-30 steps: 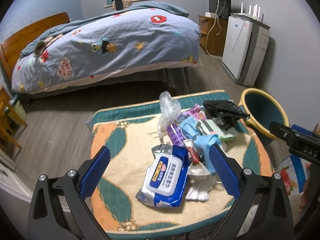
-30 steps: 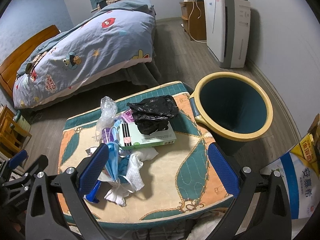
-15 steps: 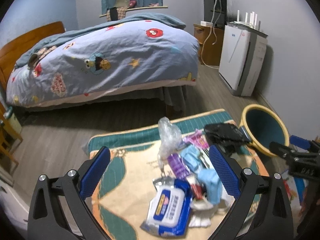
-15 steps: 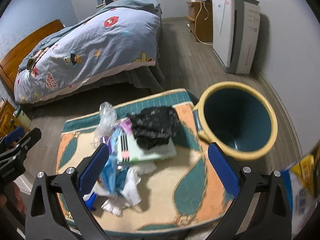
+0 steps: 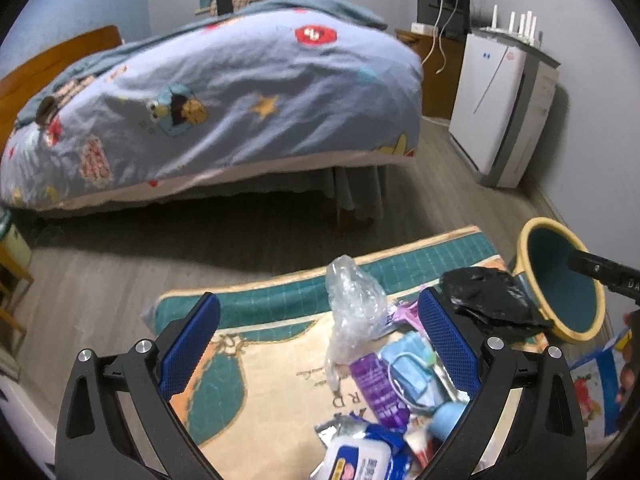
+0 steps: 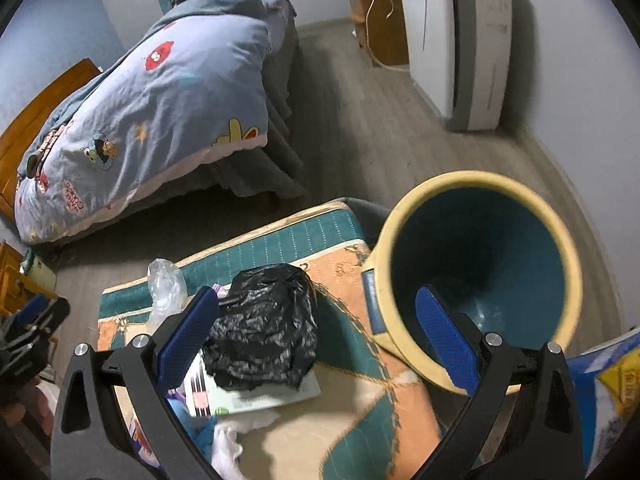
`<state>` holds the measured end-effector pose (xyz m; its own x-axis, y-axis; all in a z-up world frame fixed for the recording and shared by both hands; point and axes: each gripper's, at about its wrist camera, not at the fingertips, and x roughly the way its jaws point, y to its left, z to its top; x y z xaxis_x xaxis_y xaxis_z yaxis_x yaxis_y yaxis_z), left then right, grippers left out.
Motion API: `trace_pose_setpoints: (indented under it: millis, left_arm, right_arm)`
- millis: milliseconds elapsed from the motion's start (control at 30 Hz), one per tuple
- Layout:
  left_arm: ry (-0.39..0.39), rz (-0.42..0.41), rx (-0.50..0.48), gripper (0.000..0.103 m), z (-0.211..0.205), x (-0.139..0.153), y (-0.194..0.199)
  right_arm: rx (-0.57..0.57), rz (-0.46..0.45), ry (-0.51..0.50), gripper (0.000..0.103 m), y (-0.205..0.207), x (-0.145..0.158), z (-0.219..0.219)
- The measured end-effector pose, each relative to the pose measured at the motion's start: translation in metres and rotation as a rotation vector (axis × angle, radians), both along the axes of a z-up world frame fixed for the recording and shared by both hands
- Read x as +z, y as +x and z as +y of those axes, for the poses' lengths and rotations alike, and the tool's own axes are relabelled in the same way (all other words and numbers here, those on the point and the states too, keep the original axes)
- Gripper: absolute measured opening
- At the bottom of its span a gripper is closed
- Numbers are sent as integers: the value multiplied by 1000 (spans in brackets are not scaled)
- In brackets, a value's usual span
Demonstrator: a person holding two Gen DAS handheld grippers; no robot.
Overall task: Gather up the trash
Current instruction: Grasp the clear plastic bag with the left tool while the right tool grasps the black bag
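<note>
Change since a second ago: both grippers have tilted up and pushed forward; the wet-wipe pack that sat mid-frame in the left view is now cut off at the bottom edge, and the bin fills far more of the right view. Judged from this, the right gripper is lining up on the black bag or the bin, and nothing has been collected yet.

Left gripper [image 5: 318, 340]: blue-padded fingers spread wide apart, holding nothing, hovering over the left part of the pile.

Trash pile: lies on the quilted teal, cream and orange mat [image 5: 248, 372], just beside the bin.

Crumpled clear plastic bag [image 5: 354, 304]: stands upright at the pile's far left, thin and springy.

Purple foil wrapper [image 5: 378, 388]: lies flat below the clear bag.

Light-blue face mask [image 5: 410, 368]: rumpled, white ear loop showing.

Crumpled black plastic bag [image 6: 264, 326]: sits on a flat white and green box [image 6: 256, 398], nearest the bin.

Right gripper [image 6: 316, 334]: fingers wide apart and empty, one each side of the black bag and the bin's near rim.

Teal round bin with a yellow rim [image 6: 576, 264]: just beside the mat's right edge; looks empty.
</note>
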<state>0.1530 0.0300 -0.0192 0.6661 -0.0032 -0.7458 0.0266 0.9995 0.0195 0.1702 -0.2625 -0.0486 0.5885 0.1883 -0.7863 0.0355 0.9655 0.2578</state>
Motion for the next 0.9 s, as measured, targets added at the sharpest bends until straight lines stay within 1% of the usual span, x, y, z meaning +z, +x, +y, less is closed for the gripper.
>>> trace_pose_setpoints:
  millis: [100, 233, 333, 467, 533, 600, 667, 700, 733, 767, 800, 833, 867, 900]
  left_arm:
    - [15, 43, -9, 97, -5, -19, 19]
    - [30, 88, -31, 97, -15, -42, 36]
    - [43, 120, -51, 96, -23, -58, 46]
    - [52, 176, -67, 95, -28, -84, 58]
    - [48, 202, -73, 94, -30, -95, 61]
    - [48, 227, -87, 90, -32, -104, 64]
    - [48, 276, -100, 77, -34, -116, 65]
    - [47, 298, -105, 74, -35, -120, 65]
    - [48, 311, -112, 66, -35, -124, 64]
    - [50, 327, -123, 54, -36, -127, 63]
    - [54, 336, -130, 48, -37, -129, 62]
    - [74, 343, -136, 43, -39, -131, 60]
    - [89, 335, -144, 38, -40, -131, 58]
    - [91, 330, -150, 36, -40, -130, 56]
  right_arm:
    - [22, 28, 14, 97, 9, -15, 5]
    - [47, 81, 34, 97, 18, -30, 12]
    - [40, 98, 49, 97, 21, -35, 11]
    - [45, 124, 98, 96, 25, -44, 9]
    - [62, 142, 117, 90, 27, -50, 13]
    - [81, 165, 135, 82, 28, -57, 18]
    - [105, 195, 171, 74, 29, -64, 22]
    - [116, 212, 194, 69, 29, -69, 24]
    - [123, 232, 208, 66, 30, -73, 25]
    - [128, 248, 215, 56, 29, -77, 26]
    - [133, 264, 220, 46, 28, -80, 27]
    - [134, 273, 227, 41, 27, -82, 27]
    - [134, 277, 240, 31, 26, -83, 27]
    - [132, 285, 265, 22, 26, -83, 27]
